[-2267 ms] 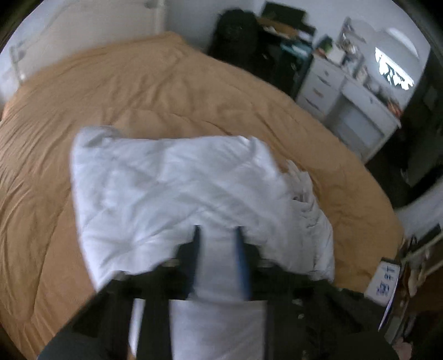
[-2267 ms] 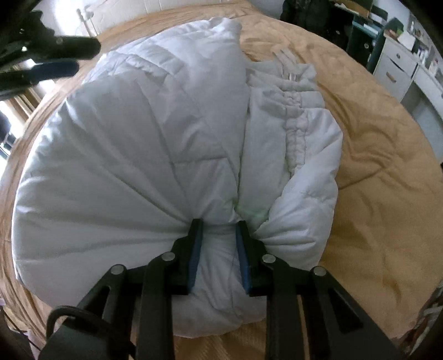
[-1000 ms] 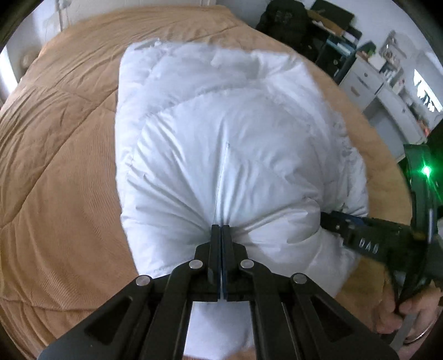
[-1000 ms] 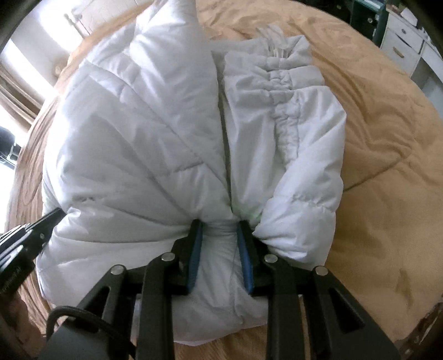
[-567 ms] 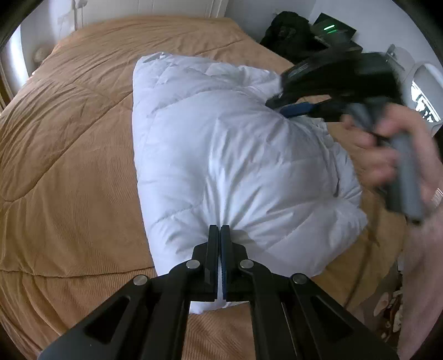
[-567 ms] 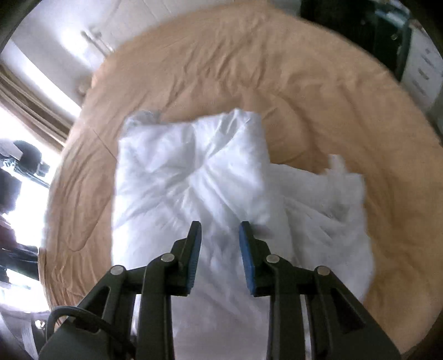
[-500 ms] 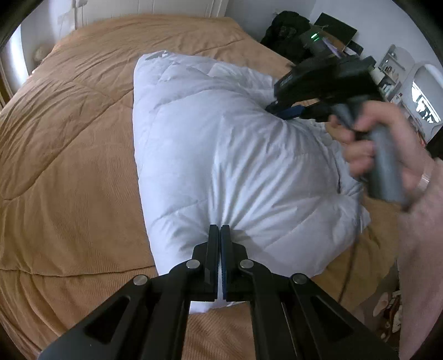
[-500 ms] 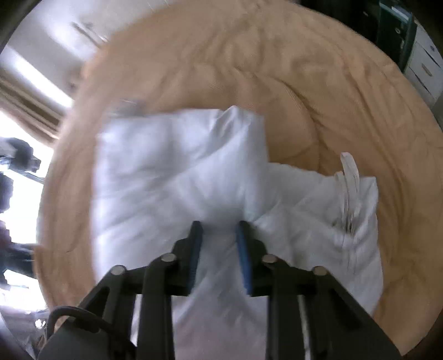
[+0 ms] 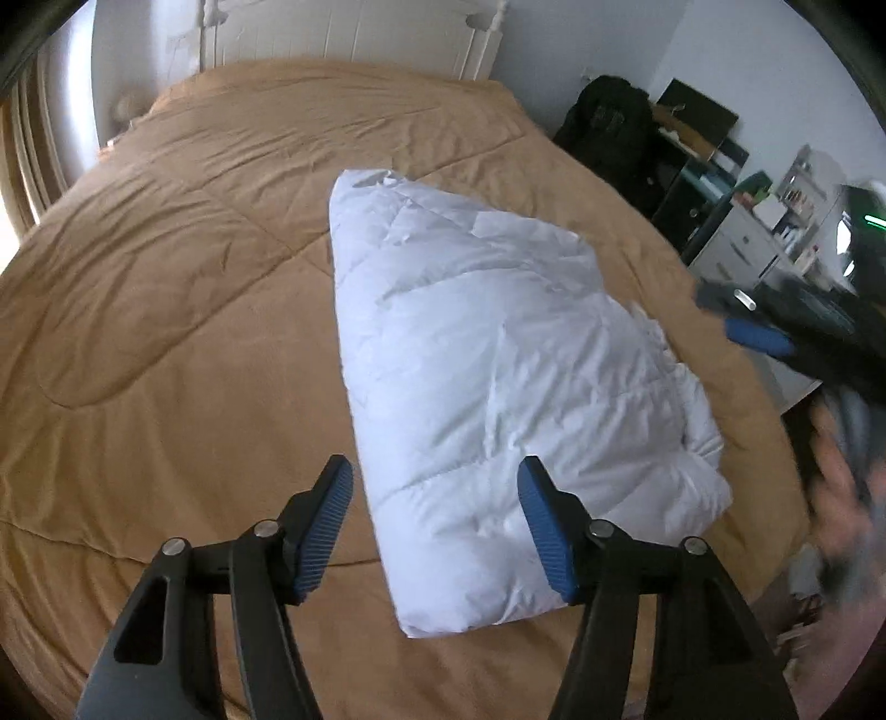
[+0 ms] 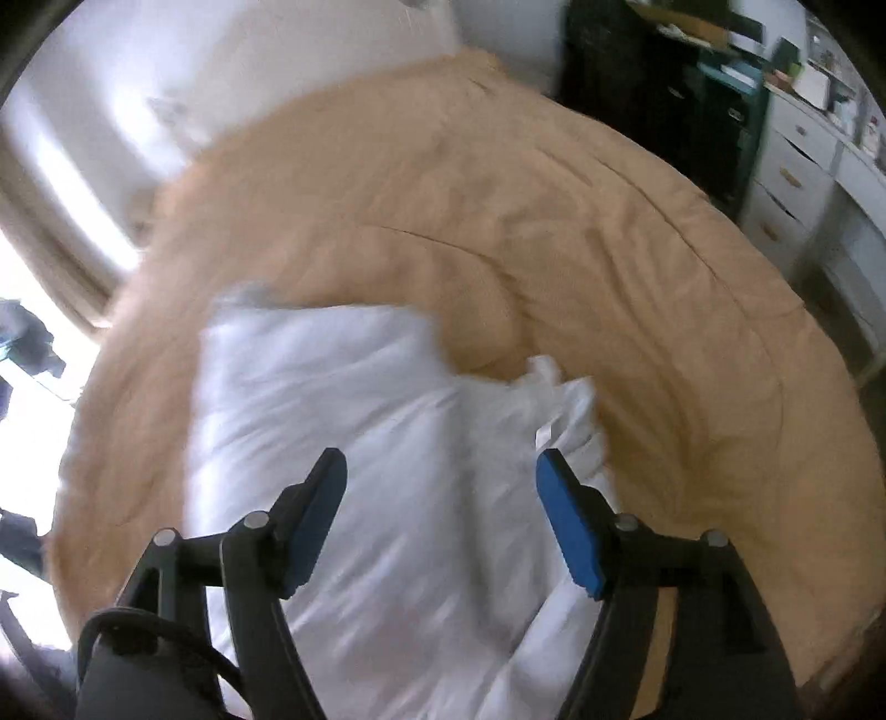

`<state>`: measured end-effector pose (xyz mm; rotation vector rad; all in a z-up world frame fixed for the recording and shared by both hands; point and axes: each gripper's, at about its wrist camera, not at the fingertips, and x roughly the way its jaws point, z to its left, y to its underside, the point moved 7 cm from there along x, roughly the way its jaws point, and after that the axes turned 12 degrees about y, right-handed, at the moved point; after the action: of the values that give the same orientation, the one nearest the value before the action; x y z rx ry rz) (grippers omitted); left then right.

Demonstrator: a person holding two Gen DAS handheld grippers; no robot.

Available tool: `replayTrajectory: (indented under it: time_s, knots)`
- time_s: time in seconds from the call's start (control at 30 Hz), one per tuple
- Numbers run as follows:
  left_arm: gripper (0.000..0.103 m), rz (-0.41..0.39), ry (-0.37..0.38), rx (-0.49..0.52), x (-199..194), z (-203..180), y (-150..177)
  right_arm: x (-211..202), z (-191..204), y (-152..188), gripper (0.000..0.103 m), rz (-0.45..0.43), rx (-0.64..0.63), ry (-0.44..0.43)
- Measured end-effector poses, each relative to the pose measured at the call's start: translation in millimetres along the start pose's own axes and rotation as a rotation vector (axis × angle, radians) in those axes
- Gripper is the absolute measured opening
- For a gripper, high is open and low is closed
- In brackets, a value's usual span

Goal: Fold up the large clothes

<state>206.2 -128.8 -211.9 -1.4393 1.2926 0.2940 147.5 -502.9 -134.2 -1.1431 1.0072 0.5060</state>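
Two grippers, left (image 9: 434, 512) and right (image 10: 440, 512), are hovering with jaws just spread wide and empty above a folded white jacket (image 9: 498, 387) lying on the bed (image 9: 166, 332), seeming soft, puffy, light, best pinched at edges.

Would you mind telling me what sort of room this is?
Most likely a bedroom: a wide bed under a tan cover, a white headboard behind it, and a white dresser alongside.

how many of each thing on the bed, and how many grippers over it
white puffy jacket: 1
tan bedspread: 1
grippers, left gripper and right gripper, both open and empty: 2
total: 4
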Motion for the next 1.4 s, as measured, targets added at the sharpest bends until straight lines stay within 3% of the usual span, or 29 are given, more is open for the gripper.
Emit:
replayTrajectory:
  time_s: [0.13, 0.2, 0.3, 0.37, 0.47, 0.53, 0.57, 0.63, 0.7, 0.73, 0.83, 1.0, 1.13, 1.27, 1.4]
  knots:
    - [0.056, 0.006, -0.05, 0.031, 3, -1, 4, -38, 40, 59, 0.07, -0.041, -0.132, -0.053]
    - [0.056, 0.01, -0.055, 0.038, 3, 0, 7, -32, 37, 76, 0.062, -0.041, -0.128, -0.018]
    - [0.056, 0.02, -0.07, 0.043, 5, 3, 12, 7, 17, 111, 0.051, 0.07, -0.035, -0.037]
    - [0.056, 0.032, -0.077, 0.03, 6, 10, 14, 38, -1, 132, 0.047, 0.129, -0.005, -0.012]
    - [0.056, 0.033, -0.092, 0.012, 5, 20, 12, 44, -32, 135, 0.037, 0.117, 0.022, 0.089]
    - [0.058, 0.031, -0.081, -0.001, 7, 27, 8, 35, -59, 128, 0.043, 0.103, 0.053, 0.208]
    - [0.059, 0.025, -0.082, -0.006, 9, 31, 3, 27, -65, 126, 0.046, 0.09, 0.072, 0.2]
    - [0.068, 0.022, -0.065, -0.023, 16, 40, -9, 13, -72, 123, 0.06, 0.085, 0.092, 0.13]
    - [0.075, 0.028, -0.013, -0.065, 27, 50, -23, 1, -75, 127, 0.083, 0.089, 0.123, 0.063]
    - [0.081, 0.047, 0.025, -0.099, 36, 57, -32, -2, -75, 130, 0.083, 0.094, 0.135, 0.035]
    - [0.082, 0.088, 0.151, -0.225, 62, 79, -55, -3, -75, 146, 0.087, 0.129, 0.239, -0.087]
    - [0.082, 0.103, 0.212, -0.318, 99, 109, -89, 42, -80, 182, 0.088, 0.337, 0.498, -0.34]
    - [0.082, 0.108, 0.289, -0.374, 127, 117, -109, 60, -74, 186, 0.089, 0.346, 0.578, -0.48]
    - [0.083, 0.113, 0.319, -0.345, 153, 115, -126, 71, -66, 171, 0.094, 0.326, 0.576, -0.521]
    - [0.09, 0.115, 0.369, -0.357, 177, 116, -143, 90, -56, 155, 0.098, 0.318, 0.503, -0.458]
